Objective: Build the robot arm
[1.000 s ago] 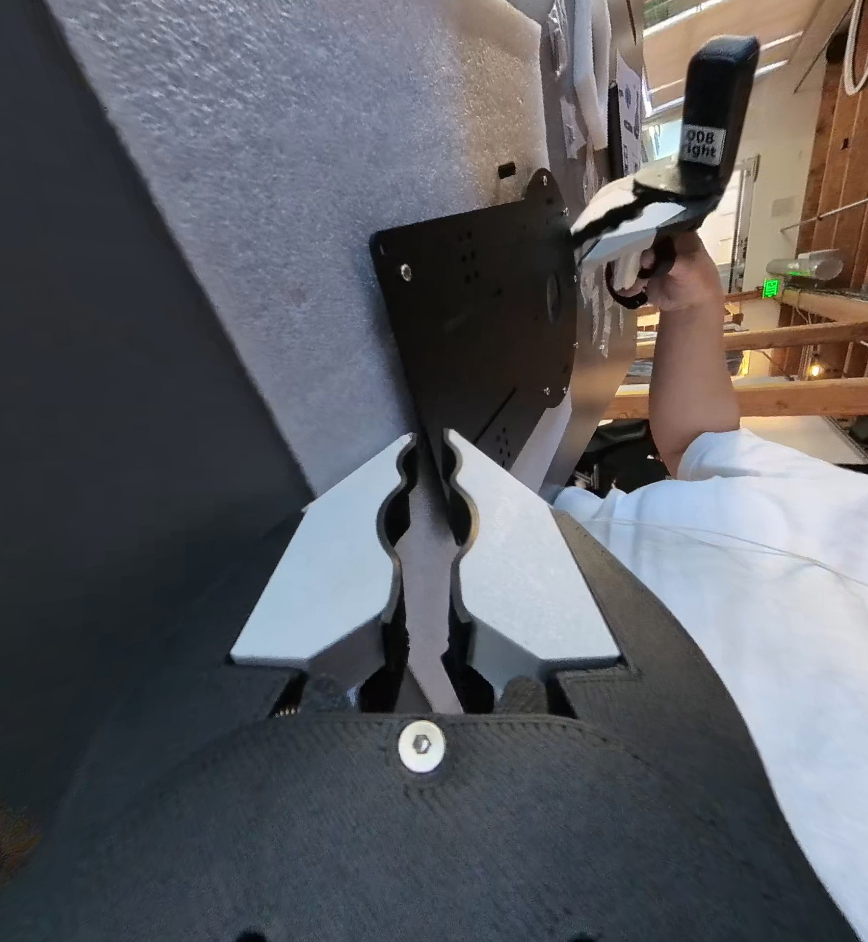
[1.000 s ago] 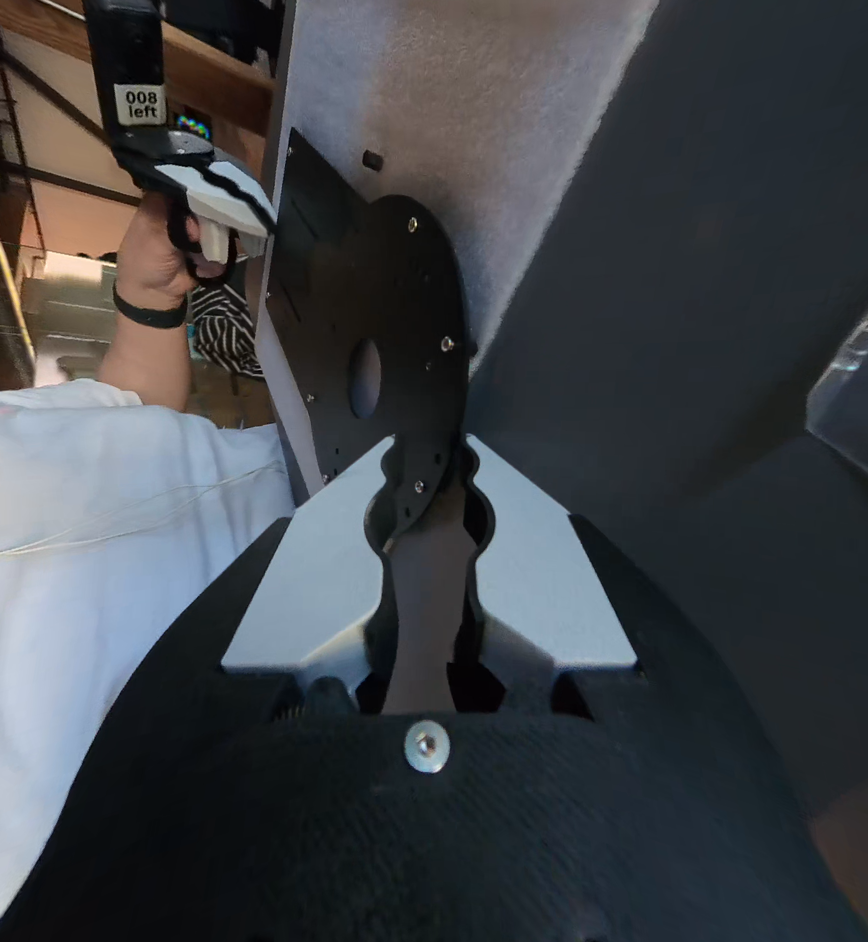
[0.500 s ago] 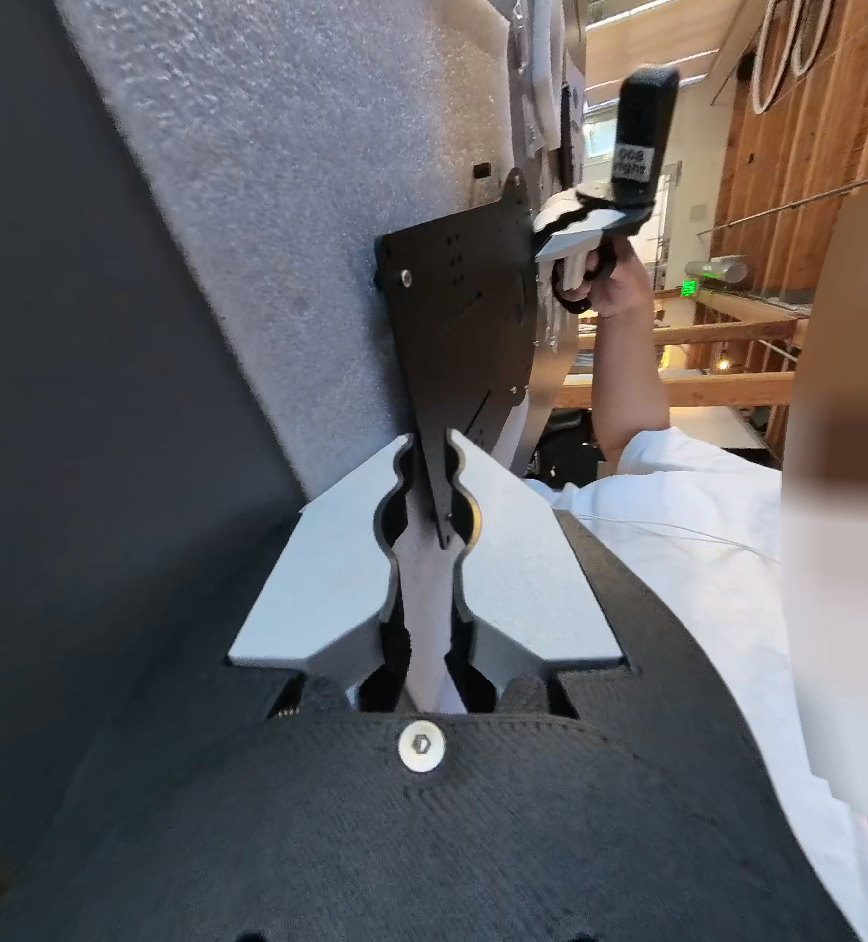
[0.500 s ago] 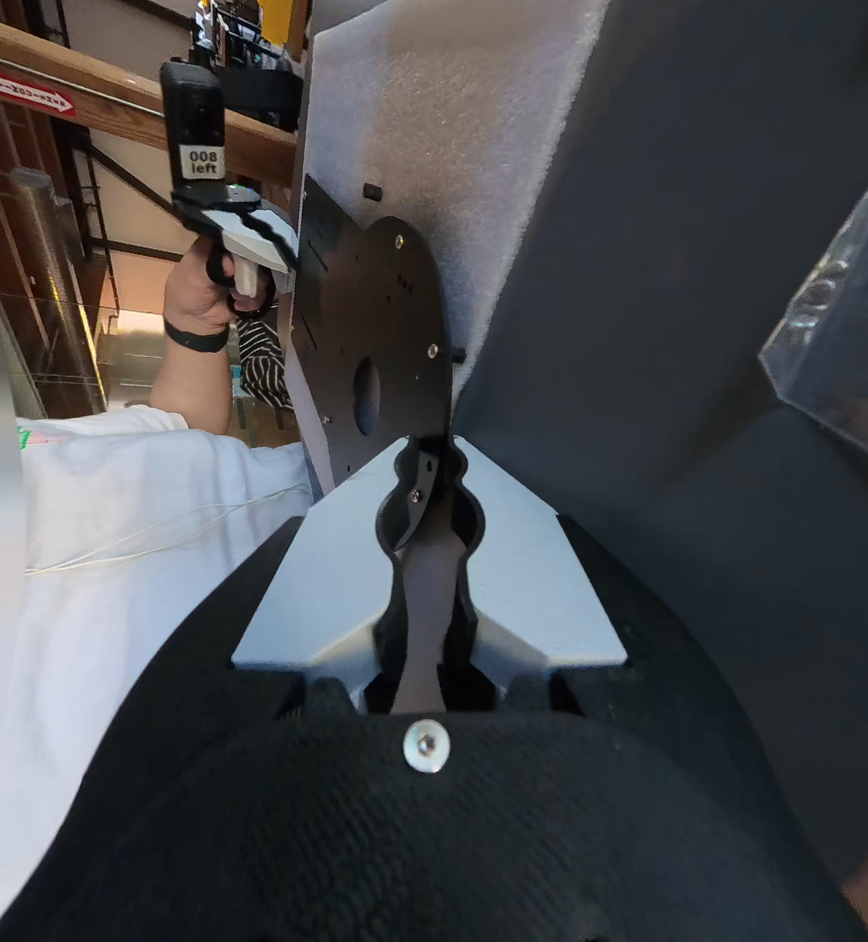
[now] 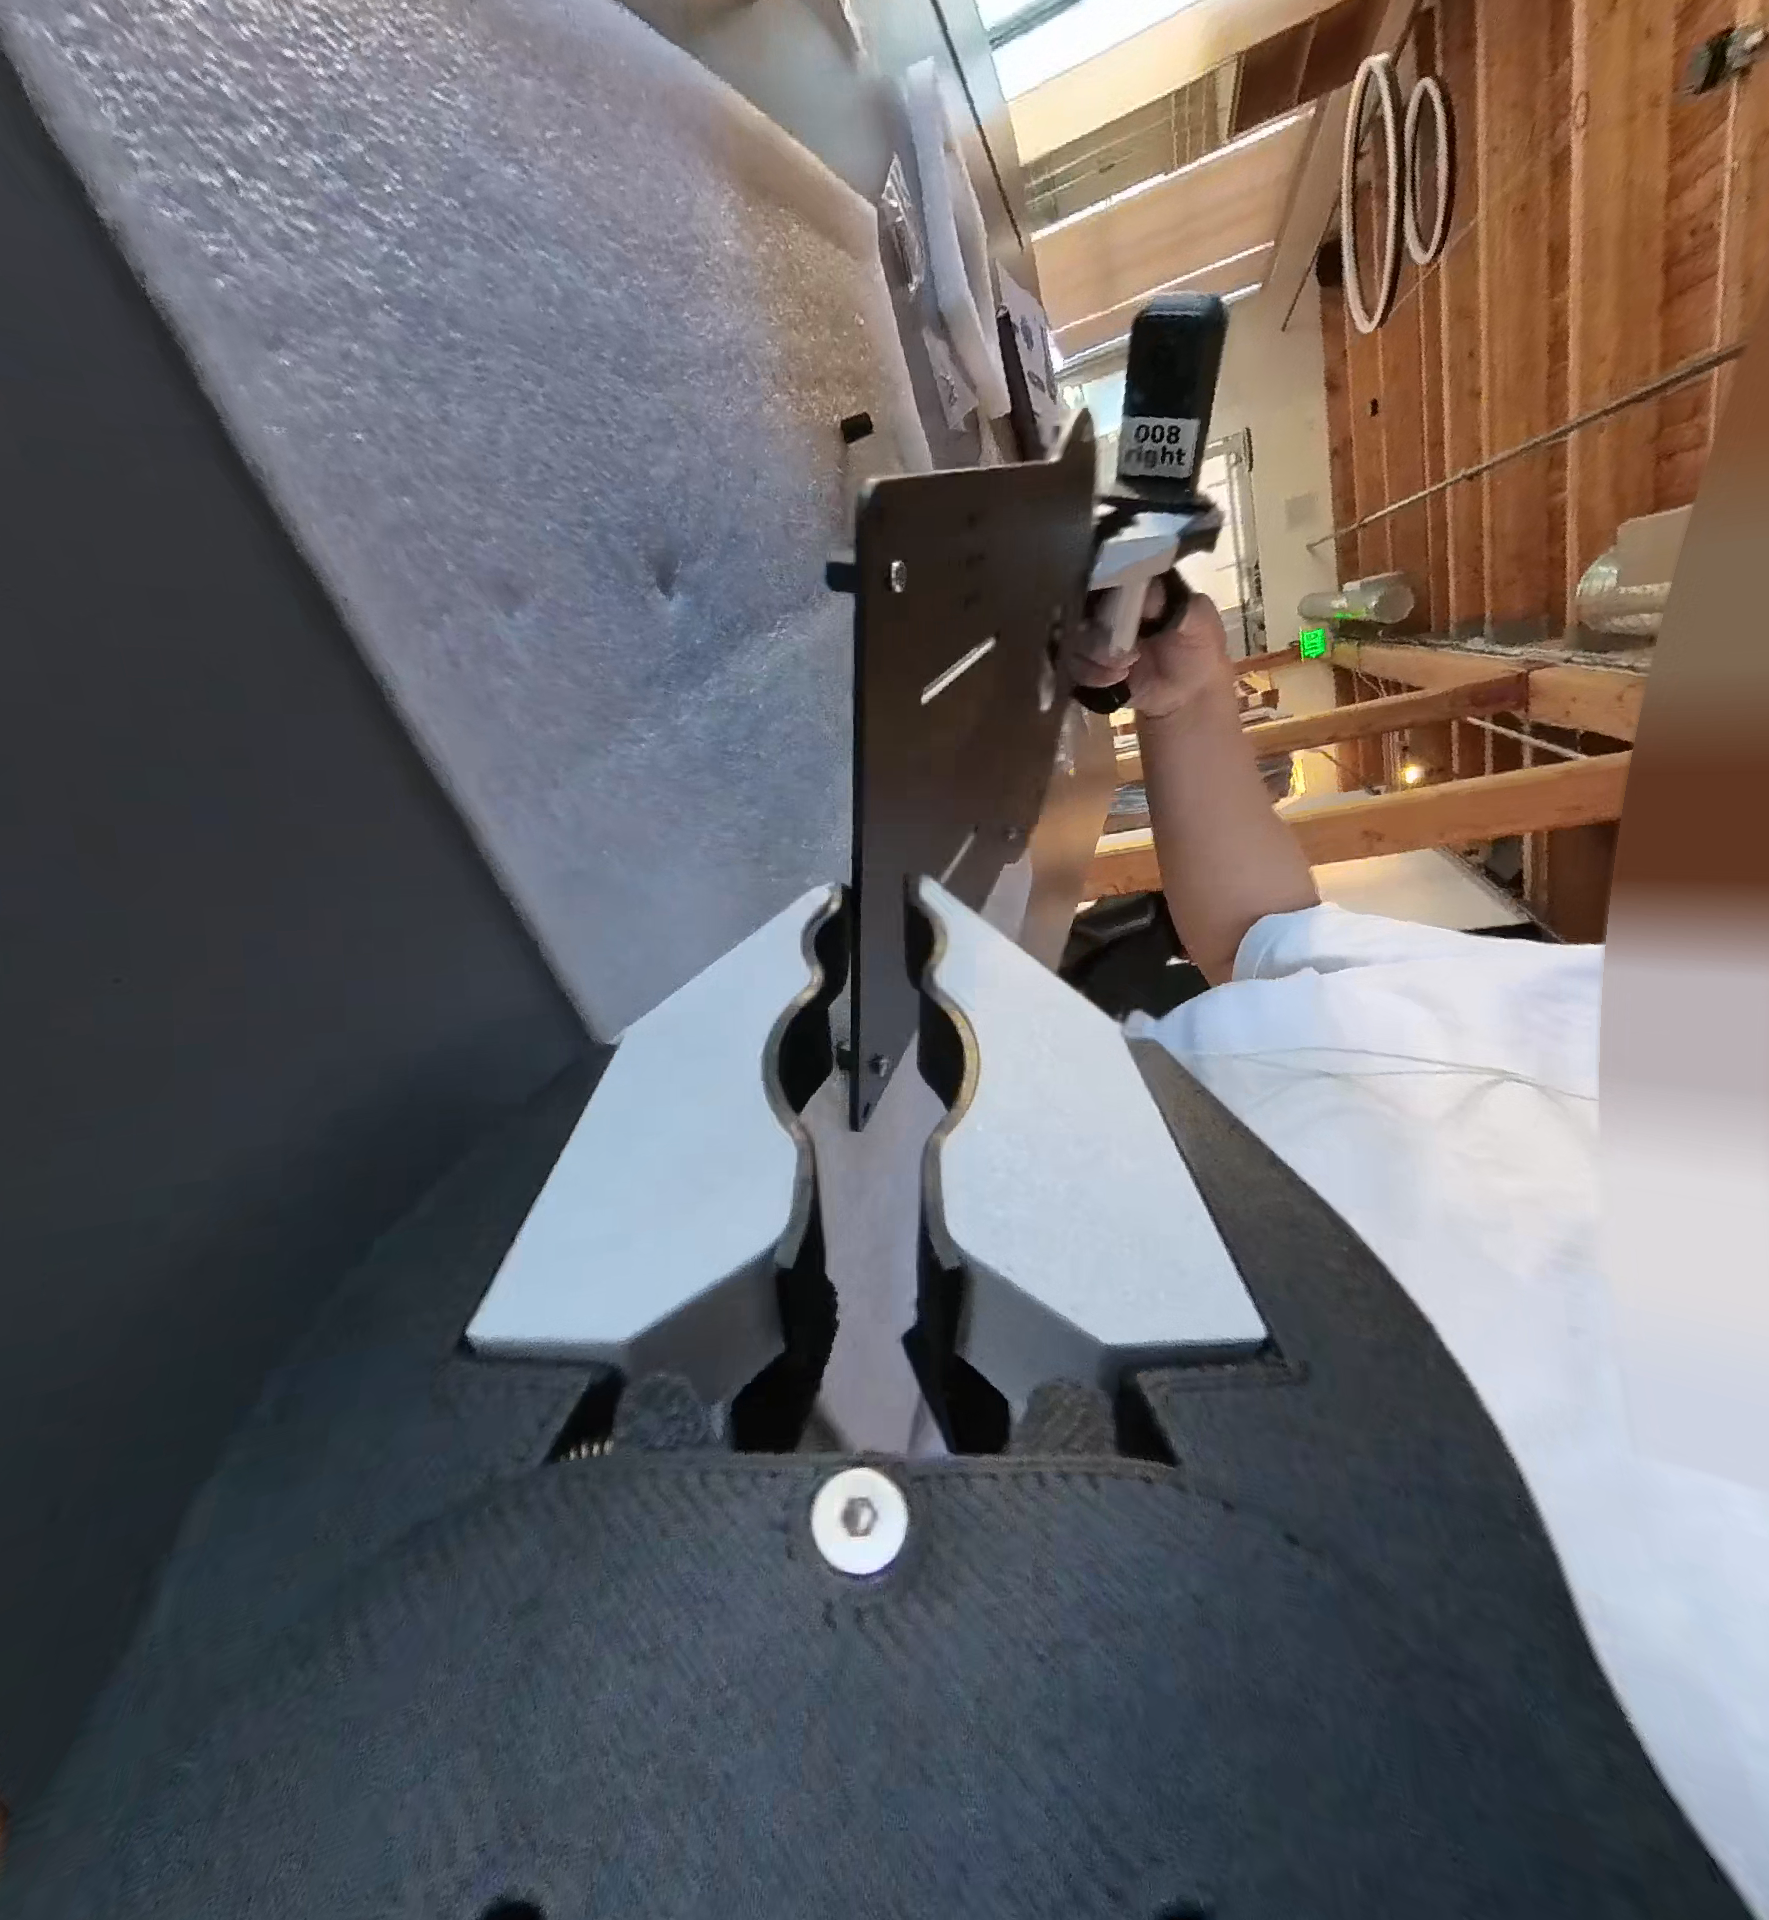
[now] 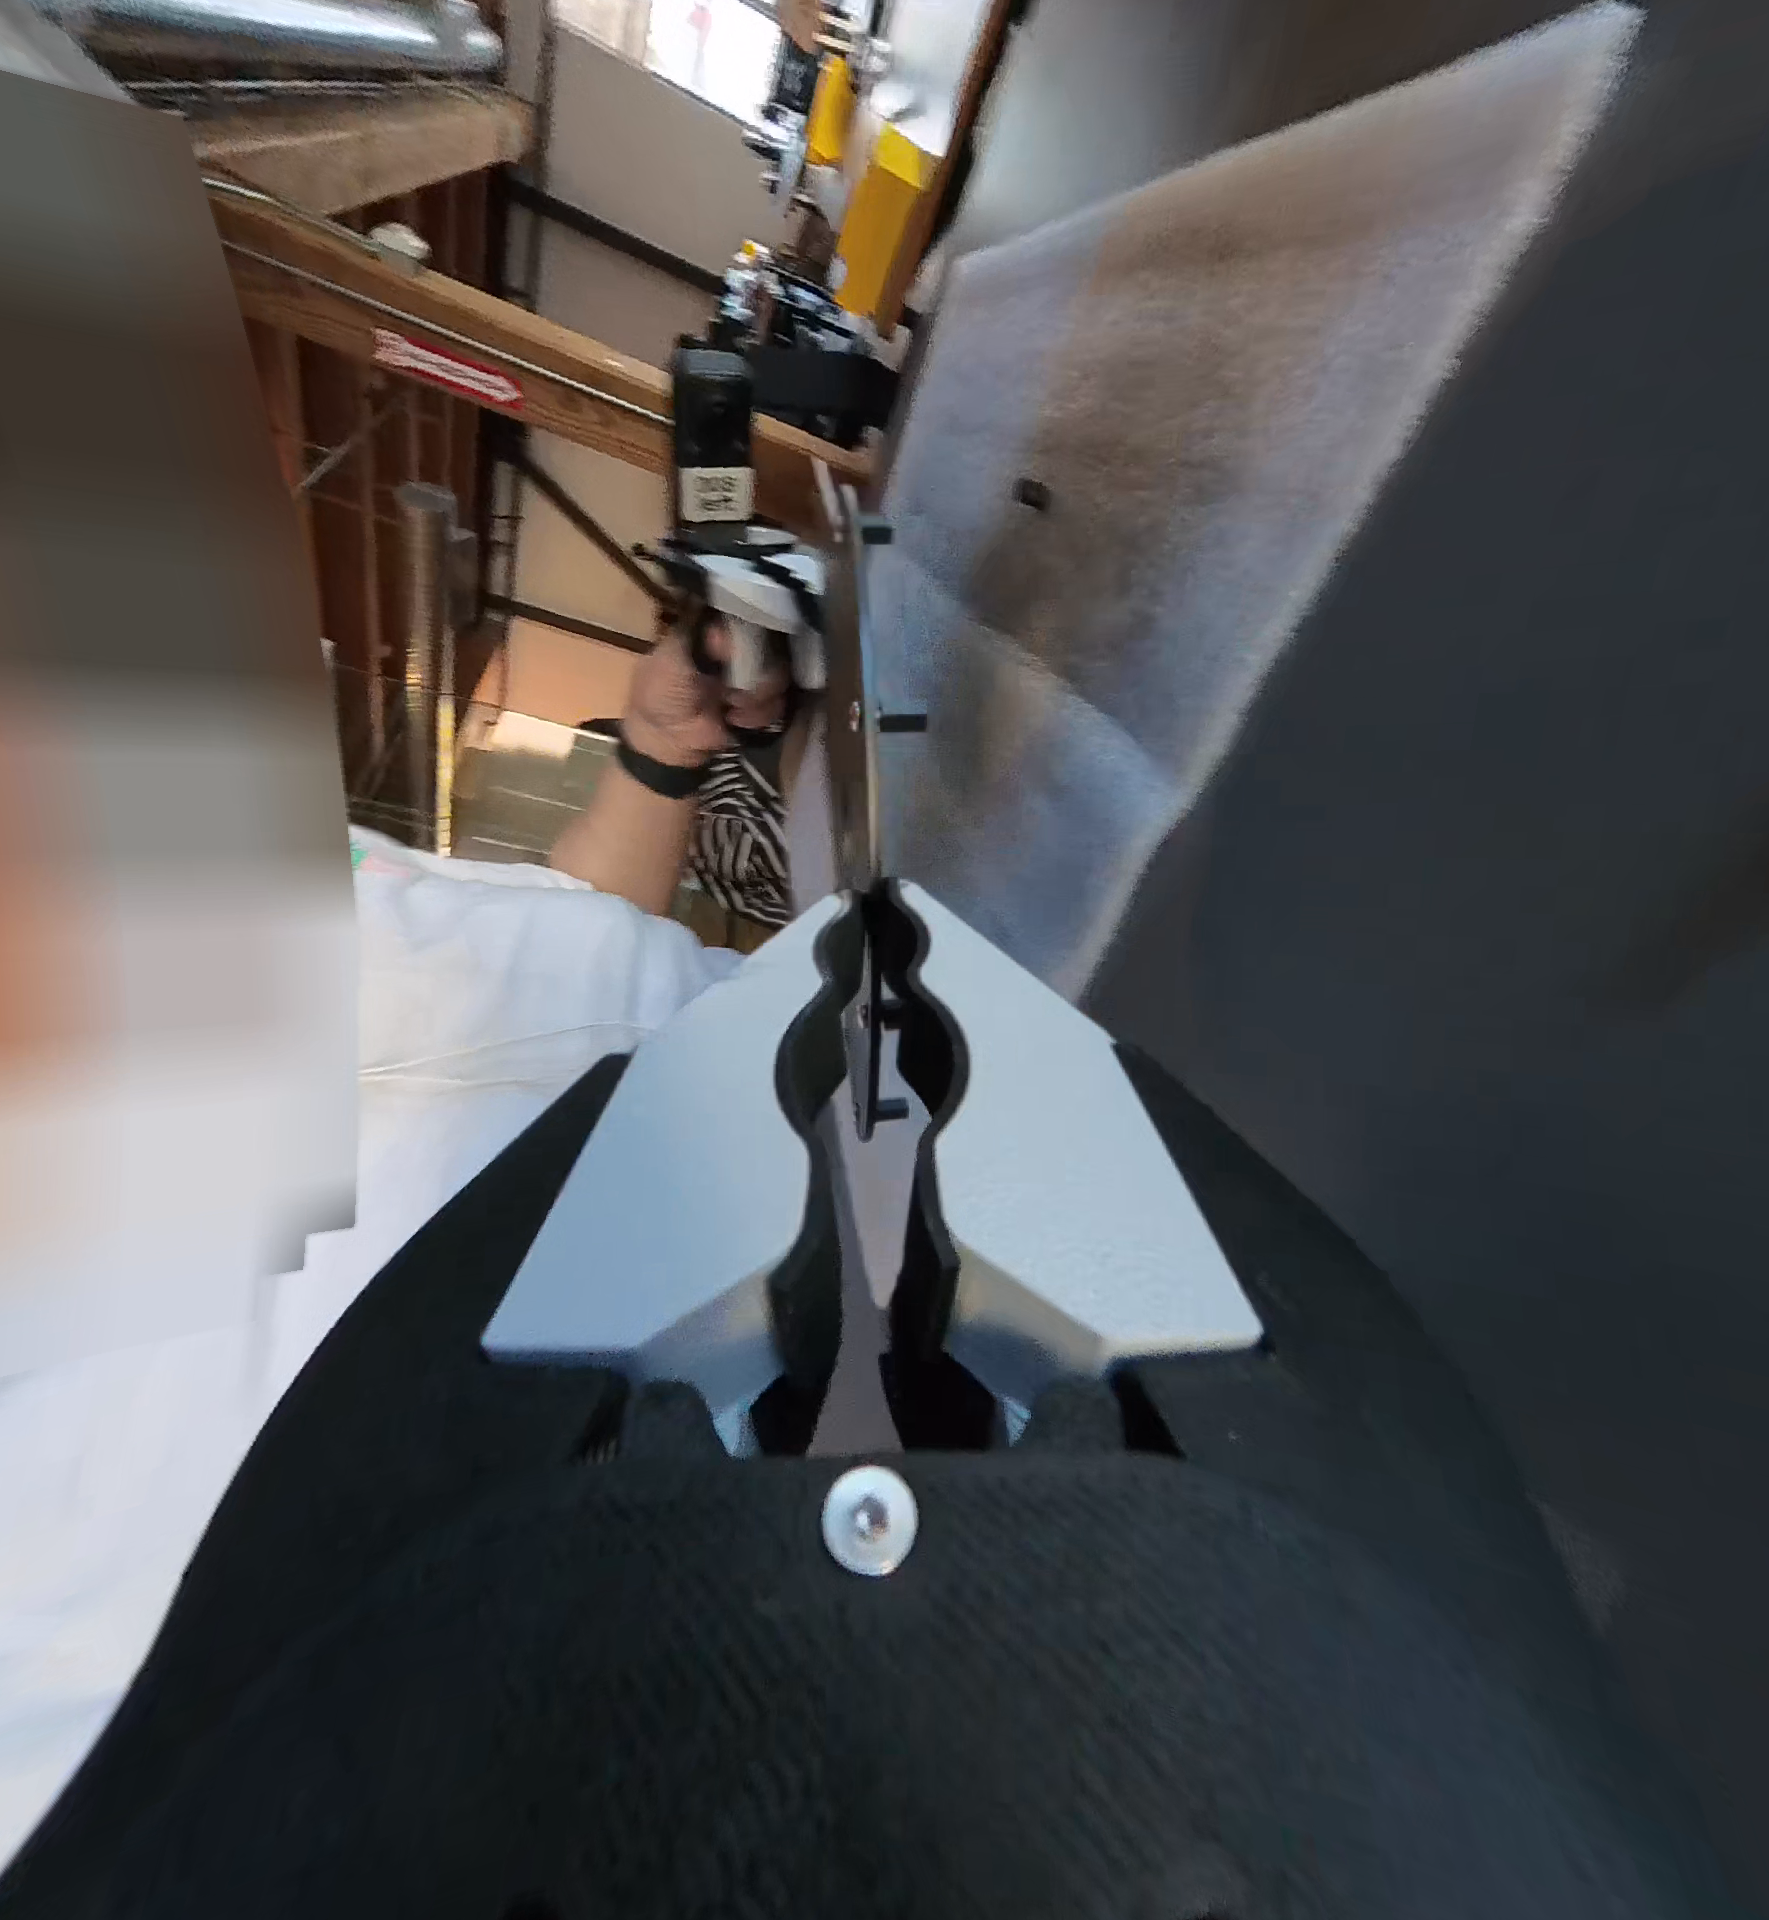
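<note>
While both tools gripped it, the black plate (image 5: pixel 953 707) hung edge-on between them above the foam sheet (image 5: pixel 506 436): left tool (image 5: pixel 875 935) closed on one end, right tool (image 6: pixel 875 914) on the other.

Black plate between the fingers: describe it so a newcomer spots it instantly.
Find the white foam sheet on the dark surface. In front of it, both grippers clamp a thin black metal plate by opposite edges. Unlike the soft foam, it is rigid, drilled with small holes and one slot.
</note>
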{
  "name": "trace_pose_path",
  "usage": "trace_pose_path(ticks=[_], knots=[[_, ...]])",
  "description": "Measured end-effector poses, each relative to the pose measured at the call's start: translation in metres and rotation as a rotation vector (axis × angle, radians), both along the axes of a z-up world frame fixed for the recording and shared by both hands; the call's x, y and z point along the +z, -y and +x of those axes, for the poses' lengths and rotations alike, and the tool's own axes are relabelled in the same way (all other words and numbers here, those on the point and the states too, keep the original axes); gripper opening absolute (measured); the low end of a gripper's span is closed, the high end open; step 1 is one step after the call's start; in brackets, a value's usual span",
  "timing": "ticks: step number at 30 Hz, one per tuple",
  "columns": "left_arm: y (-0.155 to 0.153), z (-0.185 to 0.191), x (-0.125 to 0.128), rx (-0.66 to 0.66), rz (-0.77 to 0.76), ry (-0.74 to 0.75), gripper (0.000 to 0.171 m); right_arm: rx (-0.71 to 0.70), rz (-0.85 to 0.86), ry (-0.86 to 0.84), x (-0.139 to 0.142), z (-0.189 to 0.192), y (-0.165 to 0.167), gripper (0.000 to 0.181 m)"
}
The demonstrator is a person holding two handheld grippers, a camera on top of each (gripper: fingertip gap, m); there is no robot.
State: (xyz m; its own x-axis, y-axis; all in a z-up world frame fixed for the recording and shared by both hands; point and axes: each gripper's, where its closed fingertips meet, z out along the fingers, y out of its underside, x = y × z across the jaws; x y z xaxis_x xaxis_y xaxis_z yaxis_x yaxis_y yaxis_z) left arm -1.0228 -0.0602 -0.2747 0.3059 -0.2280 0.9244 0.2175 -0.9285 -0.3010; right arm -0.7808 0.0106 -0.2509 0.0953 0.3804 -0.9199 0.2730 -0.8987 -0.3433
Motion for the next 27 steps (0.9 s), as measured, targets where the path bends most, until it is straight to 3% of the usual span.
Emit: trace_pose_path(ticks=[2, 9, 13, 18, 27], knots=[[0.001, 0.000, -0.001, -0.010, 0.030, -0.019, 0.006, 0.018, 0.016, -0.078, 0.013, -0.001, 0.005, 0.000], [0.004, 0.005, 0.006, -0.072, 0.072, 0.045, 0.011, 0.075, 0.217, -0.115, 0.021, 0.000, 0.016, 0.000], [0.005, 0.015, 0.005, -0.125, 0.076, 0.033, 0.011, 0.079, 0.226, -0.134, 0.025, 0.000, 0.018, 0.000], [0.004, 0.015, 0.003, -0.131, -0.092, 0.101, 0.005, 0.031, 0.134, -0.127, 0.024, -0.003, 0.009, 0.000], [0.005, 0.006, 0.019, -0.057, -0.153, 0.141, 0.004, -0.015, -0.063, -0.106, 0.024, -0.013, -0.003, 0.000]])
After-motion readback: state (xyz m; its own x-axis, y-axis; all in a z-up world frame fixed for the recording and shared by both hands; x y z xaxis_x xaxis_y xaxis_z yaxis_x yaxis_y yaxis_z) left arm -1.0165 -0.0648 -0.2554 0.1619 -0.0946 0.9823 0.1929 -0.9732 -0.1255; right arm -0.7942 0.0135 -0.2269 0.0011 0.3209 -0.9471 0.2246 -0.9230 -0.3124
